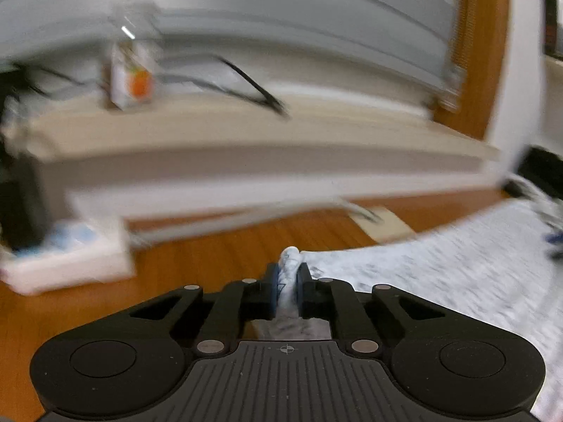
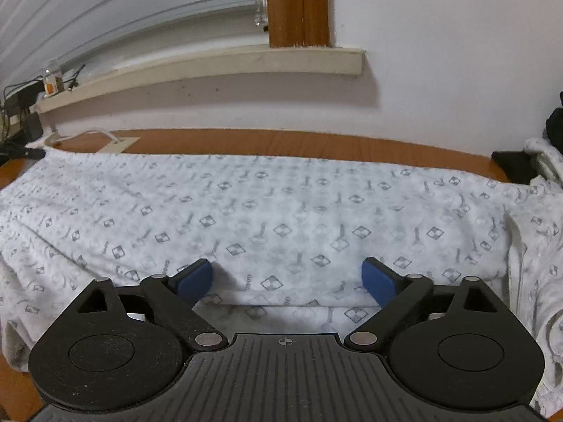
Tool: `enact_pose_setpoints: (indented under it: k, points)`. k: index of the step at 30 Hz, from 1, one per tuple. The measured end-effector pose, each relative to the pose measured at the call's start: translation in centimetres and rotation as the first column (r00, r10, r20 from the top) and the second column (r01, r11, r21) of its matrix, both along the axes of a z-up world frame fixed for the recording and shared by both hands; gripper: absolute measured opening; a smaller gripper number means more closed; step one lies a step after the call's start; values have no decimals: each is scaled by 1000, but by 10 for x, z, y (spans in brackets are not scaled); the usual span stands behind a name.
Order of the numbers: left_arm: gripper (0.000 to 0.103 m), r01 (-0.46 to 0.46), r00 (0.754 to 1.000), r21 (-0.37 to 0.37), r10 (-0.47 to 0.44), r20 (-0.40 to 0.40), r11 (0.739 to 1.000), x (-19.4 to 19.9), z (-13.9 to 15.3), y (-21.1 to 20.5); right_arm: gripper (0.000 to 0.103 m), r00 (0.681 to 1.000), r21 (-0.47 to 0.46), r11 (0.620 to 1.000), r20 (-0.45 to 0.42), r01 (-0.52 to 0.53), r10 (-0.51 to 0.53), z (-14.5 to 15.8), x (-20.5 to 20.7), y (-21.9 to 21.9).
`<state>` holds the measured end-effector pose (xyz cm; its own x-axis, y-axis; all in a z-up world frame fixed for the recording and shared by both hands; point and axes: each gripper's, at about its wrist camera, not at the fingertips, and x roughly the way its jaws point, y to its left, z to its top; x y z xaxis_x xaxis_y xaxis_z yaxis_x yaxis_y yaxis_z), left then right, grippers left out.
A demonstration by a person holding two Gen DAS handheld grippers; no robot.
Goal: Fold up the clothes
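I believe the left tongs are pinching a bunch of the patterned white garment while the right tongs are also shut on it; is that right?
Not quite. The left tongs do pinch a bunch of the patterned white garment, but the right wrist view shows the right tongs spread wide open above the cloth, gripping nothing.

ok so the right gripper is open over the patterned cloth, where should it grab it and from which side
Probably the folded near edge of the patterned cloth, directly between the right gripper pads. Come from the near side, low and forward, so one pad slips under: that edge lies raised and doubled over a lower layer, while the rest lies flat on the table.
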<state>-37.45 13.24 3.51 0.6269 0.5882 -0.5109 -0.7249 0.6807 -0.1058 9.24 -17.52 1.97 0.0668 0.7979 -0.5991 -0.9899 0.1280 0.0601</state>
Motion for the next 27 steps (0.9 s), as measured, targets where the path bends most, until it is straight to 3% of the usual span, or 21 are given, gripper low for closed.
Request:
enact_pose_setpoints:
  k: [2, 3, 5, 6, 11, 15, 21, 27]
  points:
    - [17, -23, 1000, 13, 23, -10, 1000, 4, 3, 0, 97, 1000, -12, 1000, 23, -5, 5, 0, -3, 1]
    - [24, -29, 999, 16, 29, -40, 999, 7, 3, -1, 97, 1000, -16, 1000, 31, -4, 5, -1, -4, 1]
    - [57, -58, 992, 52, 63, -110, 997, 13, 2, -6, 98, 999, -18, 1000, 33, 0, 1, -1, -4, 0]
    - [81, -72, 987, 79, 83, -138, 994, 14, 3, -10, 98, 1000, -17, 1000, 28, 2, -2, -1, -3, -2]
    - [84, -35, 991, 129, 51, -124, 991, 5, 13, -43, 100, 1000, -22, 1000, 30, 7, -6, -1, -4, 1]
    - [94, 58, 993, 150, -42, -107, 987, 18, 18, -81, 101, 999, -24, 1000, 30, 12, -11, -2, -5, 2]
    - [94, 201, 974, 159, -179, -141, 967, 55, 11, -131, 101, 999, -25, 1000, 28, 16, -16, -2, -4, 3]
    - [94, 297, 946, 204, -257, -199, 933, 102, 1, -170, 102, 999, -24, 999, 28, 23, -22, -2, -4, 3]
